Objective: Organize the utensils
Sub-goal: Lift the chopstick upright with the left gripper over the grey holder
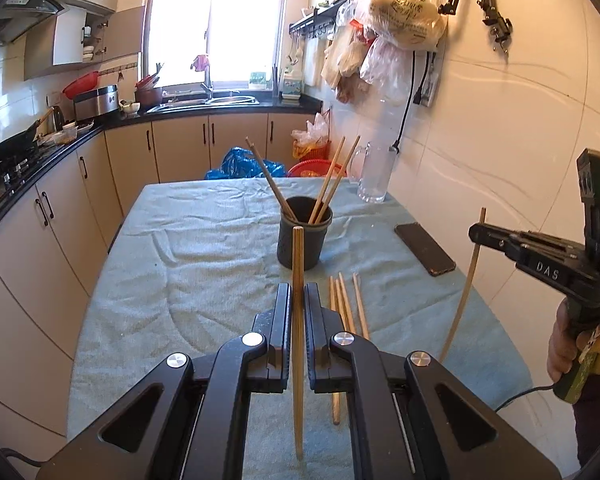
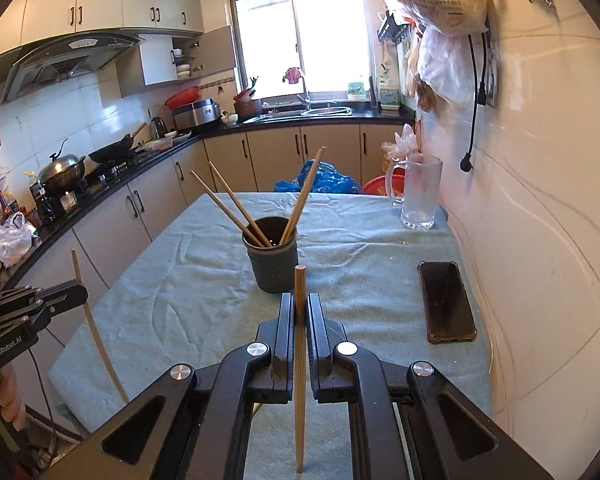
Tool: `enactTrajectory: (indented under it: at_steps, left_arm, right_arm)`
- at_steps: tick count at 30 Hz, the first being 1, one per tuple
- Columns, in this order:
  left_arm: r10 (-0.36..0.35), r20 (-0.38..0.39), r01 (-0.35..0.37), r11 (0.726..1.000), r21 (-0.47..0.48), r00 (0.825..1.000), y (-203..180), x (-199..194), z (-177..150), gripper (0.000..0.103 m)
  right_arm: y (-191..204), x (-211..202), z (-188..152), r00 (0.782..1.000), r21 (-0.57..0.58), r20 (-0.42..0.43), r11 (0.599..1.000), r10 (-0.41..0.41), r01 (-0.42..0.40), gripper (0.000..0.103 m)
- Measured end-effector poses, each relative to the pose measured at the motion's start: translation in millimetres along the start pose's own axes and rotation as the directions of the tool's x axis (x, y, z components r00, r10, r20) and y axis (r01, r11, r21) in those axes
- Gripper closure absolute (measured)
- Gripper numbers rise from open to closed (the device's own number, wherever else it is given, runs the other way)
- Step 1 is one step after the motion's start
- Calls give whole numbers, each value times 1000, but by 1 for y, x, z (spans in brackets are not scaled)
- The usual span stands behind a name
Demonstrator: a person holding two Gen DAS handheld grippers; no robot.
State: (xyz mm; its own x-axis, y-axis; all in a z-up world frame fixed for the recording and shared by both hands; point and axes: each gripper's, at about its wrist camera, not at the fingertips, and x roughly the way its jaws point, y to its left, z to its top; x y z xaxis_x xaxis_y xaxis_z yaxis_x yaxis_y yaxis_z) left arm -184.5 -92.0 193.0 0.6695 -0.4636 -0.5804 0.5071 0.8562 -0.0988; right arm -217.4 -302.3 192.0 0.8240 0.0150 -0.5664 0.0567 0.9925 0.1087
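Left gripper (image 1: 298, 300) clamped on one upright chopstick (image 1: 298, 320), jaws closed against its shaft, raised above the towel-covered tabletop (image 1: 180, 280). Right gripper (image 2: 299, 312) likewise clamped on a second chopstick (image 2: 299, 360), held upright. Ahead of both, dark cup (image 1: 304, 236) standing on the tabletop with several chopsticks (image 1: 332, 180) leaning inside. Loose chopsticks (image 1: 346, 312) lying flat just right of the left jaws. Phone (image 2: 446, 300) and glass mug (image 2: 418, 192) near the wall
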Motion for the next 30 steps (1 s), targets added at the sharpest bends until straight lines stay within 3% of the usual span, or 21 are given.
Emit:
enactTrajectory:
  at_steps: [12, 30]
  left_arm:
    - [-8, 36, 7, 1000, 27, 999, -9, -1, 26, 97]
    - [74, 11, -75, 995, 67, 997, -2, 22, 47, 97]
  right_arm:
    - [5, -2, 13, 999, 0, 35, 1000, 5, -5, 97]
    - [6, 7, 32, 999, -7, 52, 1000, 7, -7, 97]
